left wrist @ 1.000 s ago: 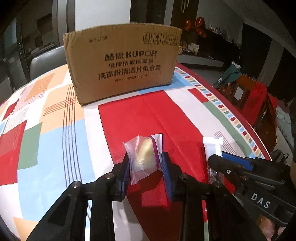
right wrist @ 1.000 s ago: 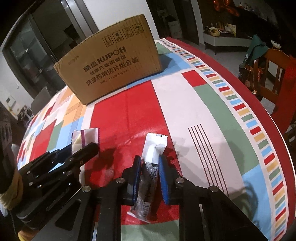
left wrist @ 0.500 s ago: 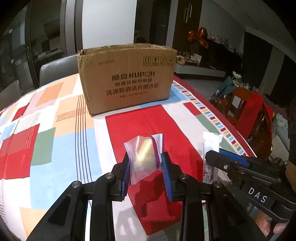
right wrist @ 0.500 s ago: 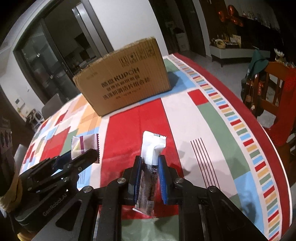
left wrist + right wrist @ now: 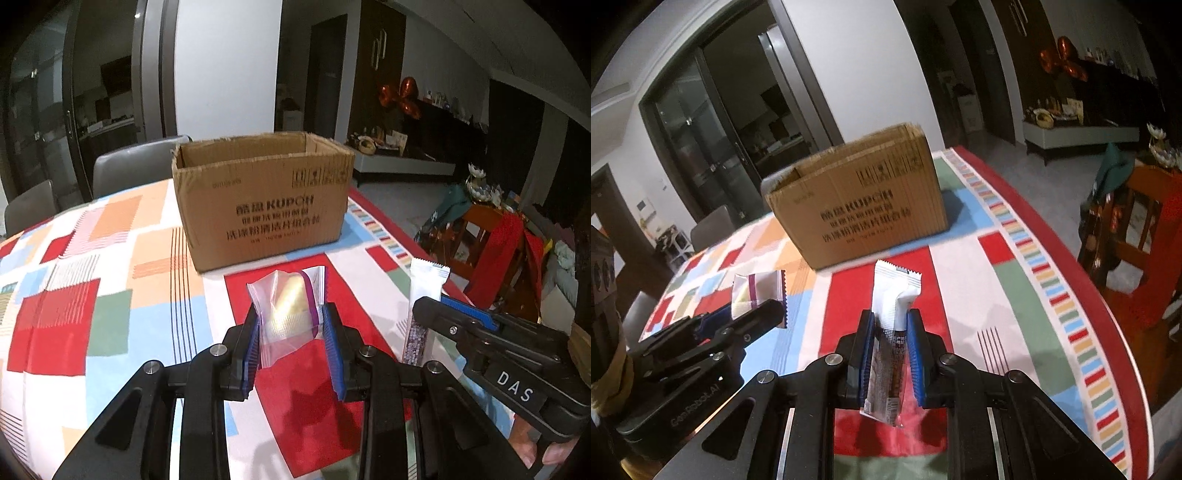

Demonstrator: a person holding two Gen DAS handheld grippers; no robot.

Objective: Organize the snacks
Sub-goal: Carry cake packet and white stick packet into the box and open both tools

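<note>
Left gripper (image 5: 291,328) clamped around pastry packet (image 5: 290,314), right gripper (image 5: 890,347) around snack bar (image 5: 892,332).

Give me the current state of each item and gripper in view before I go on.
Cardboard box: open at the top, standing on the table, contents not visible.
Clear snack pouch: clamped, lifted off the tablecloth.
White snack bar: clamped upright, off the table.
Left gripper: shut on the pouch.
Right gripper: shut on the bar.
Tablecloth: spread flat.

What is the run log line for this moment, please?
left tongs: shut on clear snack pouch | right tongs: shut on white snack bar | cardboard box: open, ahead
</note>
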